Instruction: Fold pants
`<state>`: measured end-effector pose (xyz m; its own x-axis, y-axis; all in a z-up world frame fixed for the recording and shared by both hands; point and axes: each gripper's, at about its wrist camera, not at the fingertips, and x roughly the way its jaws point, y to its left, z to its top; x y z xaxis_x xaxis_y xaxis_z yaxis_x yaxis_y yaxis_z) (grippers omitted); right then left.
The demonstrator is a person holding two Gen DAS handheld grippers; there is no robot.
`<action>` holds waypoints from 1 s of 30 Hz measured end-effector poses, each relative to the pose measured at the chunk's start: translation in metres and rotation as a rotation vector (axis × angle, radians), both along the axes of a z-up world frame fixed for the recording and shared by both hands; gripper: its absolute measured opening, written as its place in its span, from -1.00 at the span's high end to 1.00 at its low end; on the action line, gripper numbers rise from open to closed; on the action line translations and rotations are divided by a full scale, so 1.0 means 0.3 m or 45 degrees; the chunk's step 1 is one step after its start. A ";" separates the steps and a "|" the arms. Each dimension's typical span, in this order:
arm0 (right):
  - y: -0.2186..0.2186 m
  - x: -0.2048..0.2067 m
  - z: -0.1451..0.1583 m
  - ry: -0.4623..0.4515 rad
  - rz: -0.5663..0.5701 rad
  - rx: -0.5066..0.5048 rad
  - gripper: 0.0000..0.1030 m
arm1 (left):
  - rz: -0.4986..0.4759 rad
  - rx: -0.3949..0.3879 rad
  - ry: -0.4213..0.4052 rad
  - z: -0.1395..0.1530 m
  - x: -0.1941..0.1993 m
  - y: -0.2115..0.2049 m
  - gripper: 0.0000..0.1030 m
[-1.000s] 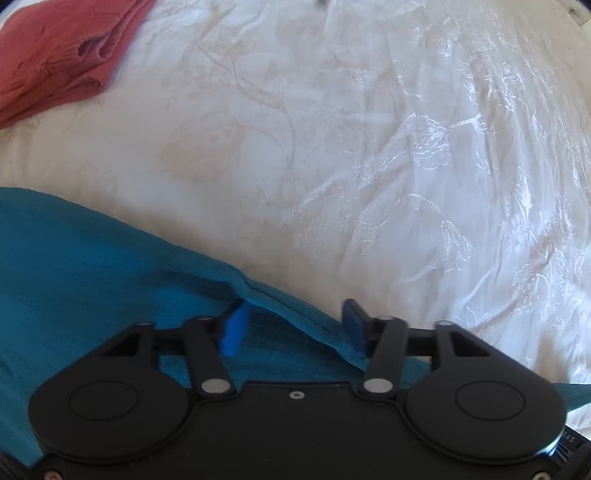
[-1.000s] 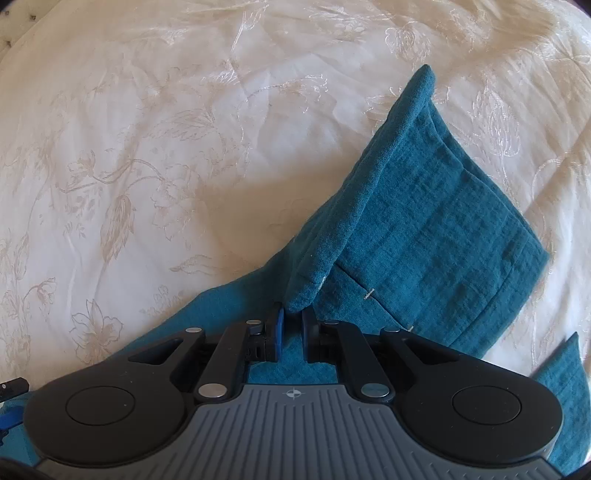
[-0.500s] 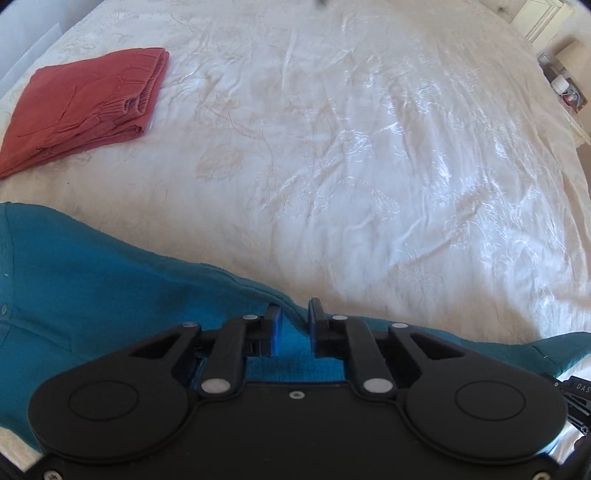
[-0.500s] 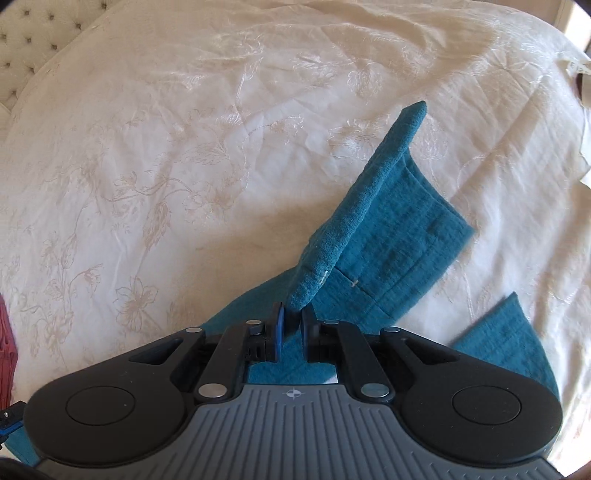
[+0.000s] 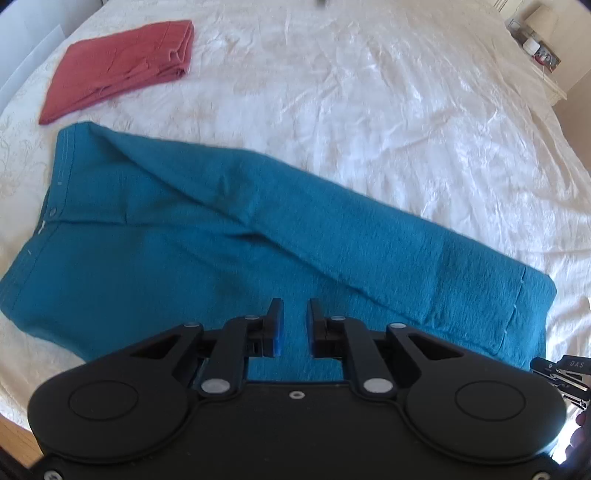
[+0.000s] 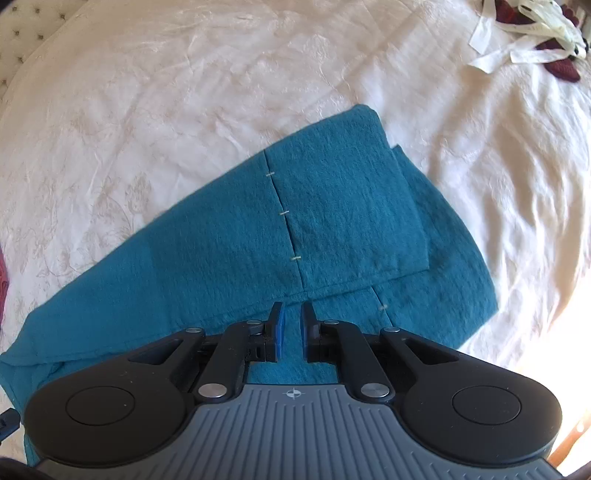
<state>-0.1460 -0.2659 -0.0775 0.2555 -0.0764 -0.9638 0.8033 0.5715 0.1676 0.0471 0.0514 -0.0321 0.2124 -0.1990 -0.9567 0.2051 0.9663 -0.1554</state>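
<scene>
Teal pants (image 5: pixel 258 236) lie flat on the bedspread (image 5: pixel 369 92), waistband nearest the folded red garment (image 5: pixel 122 62).

The left gripper (image 5: pixel 294 325) has just been closing and pinches teal cloth. The right gripper (image 6: pixel 291 325) is clamped on the upper leg's edge.

I judge the thin pinches may slip, leaving the already offset cuffs crooked.

Count: one pair of pants, one red garment, two grippers.

One teal pants (image 5: pixel 236 236); one folded red garment (image 5: pixel 122 62); one bedspread (image 5: pixel 369 92); possibly one ribboned bundle (image 6: pixel 532 33), blurred.
</scene>
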 end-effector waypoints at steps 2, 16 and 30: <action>0.015 -0.030 -0.029 0.033 -0.009 0.004 0.82 | -0.009 0.009 0.034 -0.029 -0.049 0.009 0.67; -0.021 0.036 -0.167 -0.085 -0.154 0.159 0.20 | 0.054 0.021 -0.108 -0.038 0.048 0.003 -0.61; -0.062 0.148 -0.278 -0.097 -0.305 0.225 0.69 | 0.171 0.006 -0.078 -0.125 0.324 0.069 -0.79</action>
<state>-0.1015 -0.2844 -0.1610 0.3229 0.0241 -0.9461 0.8928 0.3240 0.3130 0.1442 0.0720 -0.0695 0.2945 -0.1605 -0.9421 0.0831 0.9864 -0.1420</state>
